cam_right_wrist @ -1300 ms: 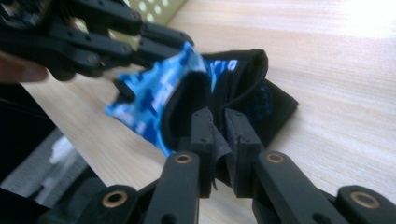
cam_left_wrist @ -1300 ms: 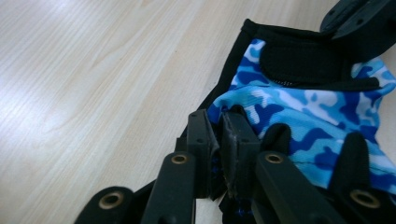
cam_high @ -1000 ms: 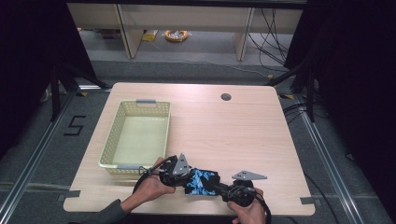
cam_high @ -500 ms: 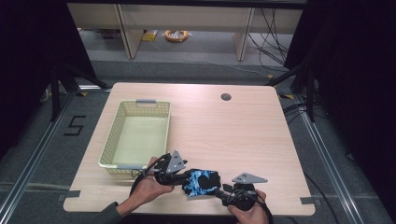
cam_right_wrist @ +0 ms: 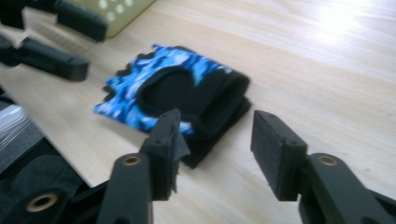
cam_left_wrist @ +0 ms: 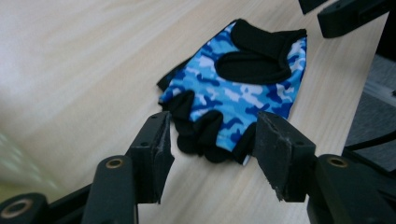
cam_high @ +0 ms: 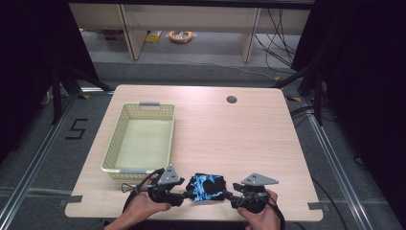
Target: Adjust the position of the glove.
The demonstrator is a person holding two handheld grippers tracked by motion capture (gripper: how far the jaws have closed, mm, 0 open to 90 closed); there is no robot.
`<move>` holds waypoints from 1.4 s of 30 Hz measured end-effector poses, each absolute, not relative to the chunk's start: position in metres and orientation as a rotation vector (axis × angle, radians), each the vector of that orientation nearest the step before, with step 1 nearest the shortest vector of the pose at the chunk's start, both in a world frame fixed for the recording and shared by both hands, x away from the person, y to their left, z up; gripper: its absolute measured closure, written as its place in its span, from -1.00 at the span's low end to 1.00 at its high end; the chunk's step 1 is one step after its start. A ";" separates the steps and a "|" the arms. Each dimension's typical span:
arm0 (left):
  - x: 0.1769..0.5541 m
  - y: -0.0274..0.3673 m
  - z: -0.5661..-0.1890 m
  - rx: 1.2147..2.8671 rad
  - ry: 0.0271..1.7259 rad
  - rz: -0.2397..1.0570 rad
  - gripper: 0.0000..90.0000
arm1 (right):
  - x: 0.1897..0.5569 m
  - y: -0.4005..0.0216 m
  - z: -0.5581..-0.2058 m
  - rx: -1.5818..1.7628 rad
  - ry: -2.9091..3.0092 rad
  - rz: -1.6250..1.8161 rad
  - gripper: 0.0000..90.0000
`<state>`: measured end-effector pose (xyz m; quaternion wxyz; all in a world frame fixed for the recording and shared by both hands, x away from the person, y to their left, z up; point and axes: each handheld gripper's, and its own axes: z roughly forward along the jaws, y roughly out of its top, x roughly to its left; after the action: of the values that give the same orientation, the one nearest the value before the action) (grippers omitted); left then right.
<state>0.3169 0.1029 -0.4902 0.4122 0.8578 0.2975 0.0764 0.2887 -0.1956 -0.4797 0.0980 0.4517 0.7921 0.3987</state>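
1. Both grippers have drawn back toward the near edge of the desk [cam_high: 268,139], and the glove now lies free between them.
2. Left gripper [cam_left_wrist: 210,140] stands released, jaws spread just short of the finger stubs of the glove [cam_left_wrist: 243,88].
3. Right gripper [cam_right_wrist: 215,140] is also unclenched, facing the black cuff.
4. Long axis runs gripper to gripper, both equally near; the basket [cam_high: 165,136] sits beyond the left one.
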 end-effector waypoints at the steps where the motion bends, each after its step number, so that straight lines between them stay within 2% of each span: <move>1: 0.318 0.104 -0.492 2.160 0.772 0.186 -0.02 | 0.291 -0.196 -0.479 1.367 2.347 1.159 0.02; 6: 0.321 0.103 -0.499 2.145 0.849 0.136 -0.13 | 0.310 -0.194 -0.476 1.421 2.349 1.184 -0.07; 14: 0.322 0.091 -0.503 2.127 0.894 0.090 -0.27 | 0.342 -0.177 -0.481 1.463 2.419 1.171 -0.10; 18: 0.324 0.087 -0.506 2.140 0.894 0.086 -0.27 | 0.349 -0.172 -0.491 1.531 2.500 1.004 -0.06; 25: 0.327 0.080 -0.509 2.181 0.883 0.099 -0.27 | 0.349 -0.176 -0.499 1.547 2.512 1.040 0.01; 28: 0.326 0.077 -0.511 2.186 0.882 0.116 -0.26 | 0.348 -0.176 -0.499 1.556 2.521 1.019 0.12; 33: 0.324 0.071 -0.511 2.215 0.846 0.162 -0.17 | 0.347 -0.177 -0.500 1.552 2.527 1.076 0.21; 36: 0.321 0.071 -0.511 2.223 0.818 0.153 -0.02 | 0.347 -0.178 -0.502 1.508 2.524 1.127 0.26; 39: 0.321 0.073 -0.511 2.222 0.791 0.144 0.19 | 0.346 -0.179 -0.504 1.528 2.523 1.144 0.33; 42: 0.320 0.072 -0.513 2.201 0.789 0.138 0.45 | 0.346 -0.181 -0.511 1.568 2.510 1.283 0.59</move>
<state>0.3198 0.0724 -0.5127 0.3891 0.8657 0.3102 0.0542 0.3465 -0.1813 -0.5108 -0.0418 0.4856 0.7775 0.3973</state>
